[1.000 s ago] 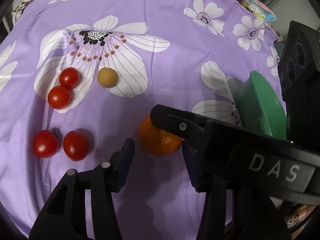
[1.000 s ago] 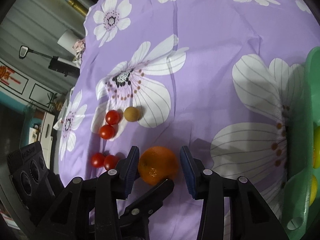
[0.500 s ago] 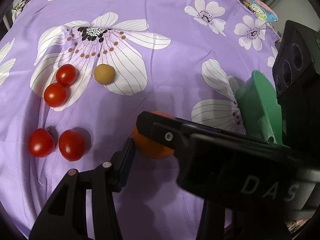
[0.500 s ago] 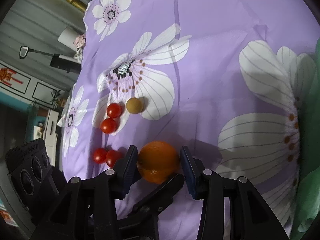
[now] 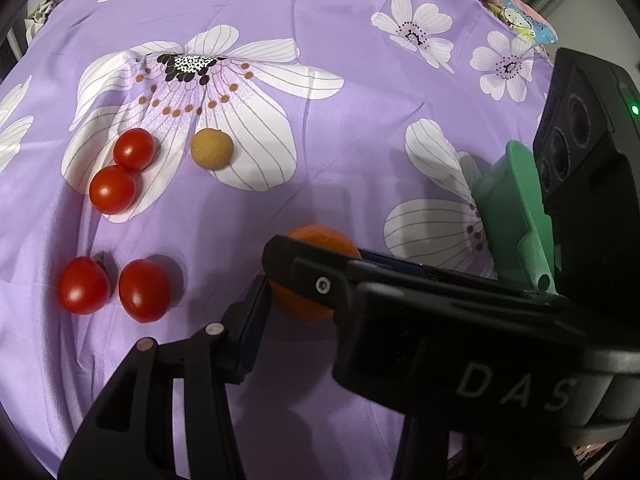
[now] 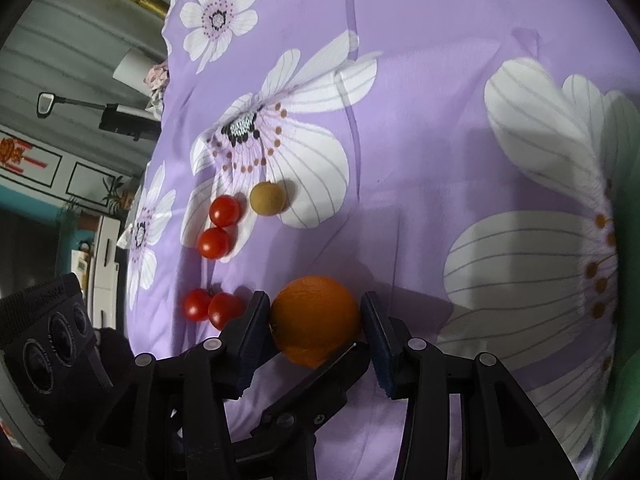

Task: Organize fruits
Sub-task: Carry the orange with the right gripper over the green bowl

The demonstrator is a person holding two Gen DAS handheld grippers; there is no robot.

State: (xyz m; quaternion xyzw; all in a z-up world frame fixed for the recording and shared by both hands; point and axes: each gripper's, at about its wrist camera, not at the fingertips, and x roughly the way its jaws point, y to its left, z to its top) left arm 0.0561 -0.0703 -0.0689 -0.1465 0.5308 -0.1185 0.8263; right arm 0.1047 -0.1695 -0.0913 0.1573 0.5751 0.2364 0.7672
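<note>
A: In the right wrist view, going from the left edge, what do you see?

B: At the lower left, the dark camera housing [image 6: 48, 344] of the other unit. Then four cherry tomatoes on the purple flowered cloth [image 6: 420, 92]: one pair [image 6: 209, 307] left of centre near the bottom, touching each other, and another pair [image 6: 219, 226] above them, also touching. Just right of the upper pair lies a small tan round fruit [image 6: 268, 198].

A: And the orange?

B: The orange [image 6: 315, 321] sits low in the middle of the frame, between the fingers of the right gripper [image 6: 316, 332]. Both blue pads touch its sides, so the fingers are pinching it. A dark bar of the other tool crosses just under it.

A: The right edge?

B: Only a blurred green strip [image 6: 626, 280]; I cannot tell what it is from this view.

A: The left wrist view?

B: The tomatoes are at left, the tan fruit upper centre-left. The left gripper [image 5: 304, 320] has one finger [image 5: 248, 336] visible at lower centre, its pad right beside the orange. The right gripper's black body covers the other finger, so I cannot tell how the left fingers stand. At the right, a green tray [image 5: 516, 208] shows on edge, beside a black camera block [image 5: 580, 140].
</note>
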